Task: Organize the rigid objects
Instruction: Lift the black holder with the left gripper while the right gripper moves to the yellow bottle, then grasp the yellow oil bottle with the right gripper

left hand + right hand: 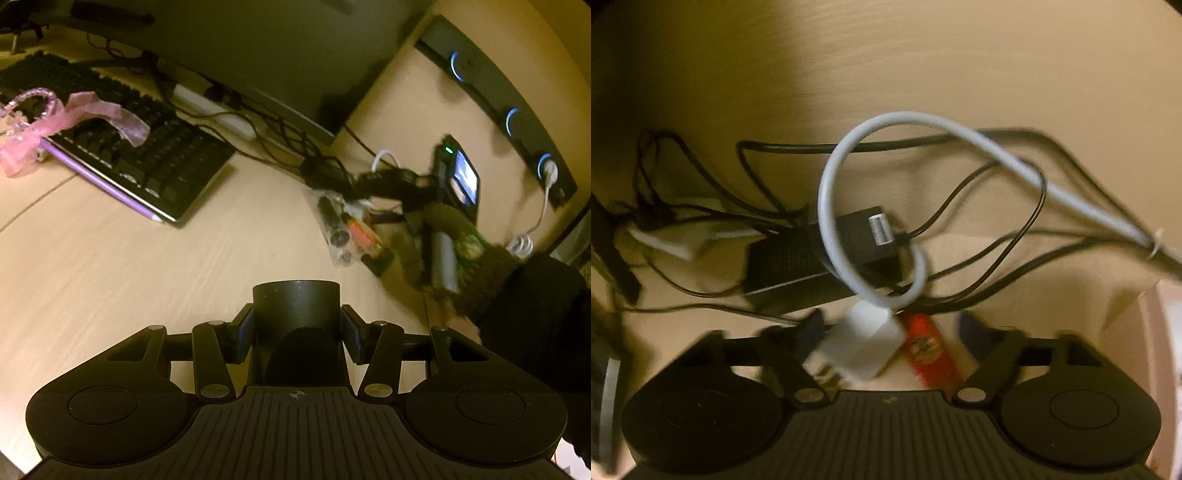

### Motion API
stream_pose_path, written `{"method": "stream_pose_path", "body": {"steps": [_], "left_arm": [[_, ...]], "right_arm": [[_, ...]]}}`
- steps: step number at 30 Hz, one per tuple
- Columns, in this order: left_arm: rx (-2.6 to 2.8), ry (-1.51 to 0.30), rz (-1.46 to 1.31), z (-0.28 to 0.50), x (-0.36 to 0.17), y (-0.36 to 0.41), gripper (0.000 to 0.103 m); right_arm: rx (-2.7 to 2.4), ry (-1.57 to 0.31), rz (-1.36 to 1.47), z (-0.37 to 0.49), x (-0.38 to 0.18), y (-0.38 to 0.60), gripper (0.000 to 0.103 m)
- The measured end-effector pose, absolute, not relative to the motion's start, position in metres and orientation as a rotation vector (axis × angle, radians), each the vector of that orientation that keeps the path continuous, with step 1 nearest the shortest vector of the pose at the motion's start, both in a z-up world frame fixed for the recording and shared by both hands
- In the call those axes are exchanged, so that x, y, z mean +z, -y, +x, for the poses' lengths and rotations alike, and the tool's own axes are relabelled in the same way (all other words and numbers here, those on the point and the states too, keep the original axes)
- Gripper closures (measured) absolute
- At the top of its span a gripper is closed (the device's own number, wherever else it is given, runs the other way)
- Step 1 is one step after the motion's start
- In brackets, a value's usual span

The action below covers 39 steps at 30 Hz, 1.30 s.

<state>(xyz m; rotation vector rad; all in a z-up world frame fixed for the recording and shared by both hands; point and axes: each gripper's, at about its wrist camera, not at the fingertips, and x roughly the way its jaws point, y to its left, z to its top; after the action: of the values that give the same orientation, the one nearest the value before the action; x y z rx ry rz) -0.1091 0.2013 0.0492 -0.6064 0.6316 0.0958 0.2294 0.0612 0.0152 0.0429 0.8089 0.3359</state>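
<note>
A pale wood-grain worktop (110, 258) fills both views, dim and warm-lit. In the left wrist view a black keyboard (122, 147) lies at the upper left with a pink ribbon wand (55, 122) draped across it, and a dark monitor base rises behind. At centre right sits a clear bag of small items (341, 229) beside a tangle of black cables and a fuzzy dark cloth (blurred). The left claw (296, 325) is closed on a black cylinder (295, 306), its pads pressing both sides, at lower centre.

In the right wrist view a black power adapter (812, 258) lies mid-frame under a looping white cable (871, 206). At lower centre a white plug (860, 343) and a red tube (929, 350) sit between the fingers of the right claw (890, 332); the jaws stand partly apart, and blur hides whether they press on anything.
</note>
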Motion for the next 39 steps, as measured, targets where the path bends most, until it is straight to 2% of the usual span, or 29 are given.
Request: {"method": "stream_pose_path", "body": {"steps": [2,3,10,12,13,14,16,26,30,33,36,39], "left_arm": [[0.104,-0.633,-0.628,-0.107,0.045,-0.207,0.049],[0.107,-0.638,-0.635,-0.105,0.043,-0.208,0.049],[0.049,-0.717,-0.664,-0.083,0.027,-0.199,0.049],[0.032,-0.747,-0.644,-0.075,0.024,-0.192,0.049],[0.025,-0.757,-0.637,-0.072,0.023,-0.189,0.049],[0.016,-0.762,-0.636,-0.069,0.022,-0.187,0.049],[0.0,-0.762,-0.635,-0.066,0.022,-0.184,0.05],[0.054,-0.777,-0.625,-0.069,0.022,-0.191,0.051],[0.091,-0.783,-0.634,-0.084,0.027,-0.202,0.051],[0.136,-0.792,-0.615,-0.103,0.033,-0.208,0.051],[0.212,-0.803,-0.612,-0.121,0.036,-0.22,0.051],[0.266,-0.791,-0.622,-0.134,0.042,-0.229,0.051]], "right_arm": [[0.39,-0.841,0.047,0.221,0.017,-0.056,0.058],[0.419,-0.853,0.035,0.212,0.016,-0.055,0.061],[0.606,-0.885,-0.042,0.123,0.01,-0.046,0.063],[0.668,-0.827,-0.101,0.087,0.017,-0.035,0.058],[0.668,-0.787,-0.136,0.073,0.021,-0.032,0.043],[0.648,-0.74,-0.168,0.058,0.025,-0.027,0.035],[0.596,-0.667,-0.205,0.039,0.026,-0.015,0.035],[0.651,-0.675,-0.16,0.032,0.018,-0.039,0.036],[0.728,-0.686,-0.214,0.026,0.015,-0.057,0.045],[0.805,-0.681,-0.184,0.017,0.018,-0.06,0.045],[0.848,-0.642,-0.309,-0.003,0.018,-0.076,0.045],[0.811,-0.624,-0.323,-0.023,0.013,-0.081,0.038]]}}
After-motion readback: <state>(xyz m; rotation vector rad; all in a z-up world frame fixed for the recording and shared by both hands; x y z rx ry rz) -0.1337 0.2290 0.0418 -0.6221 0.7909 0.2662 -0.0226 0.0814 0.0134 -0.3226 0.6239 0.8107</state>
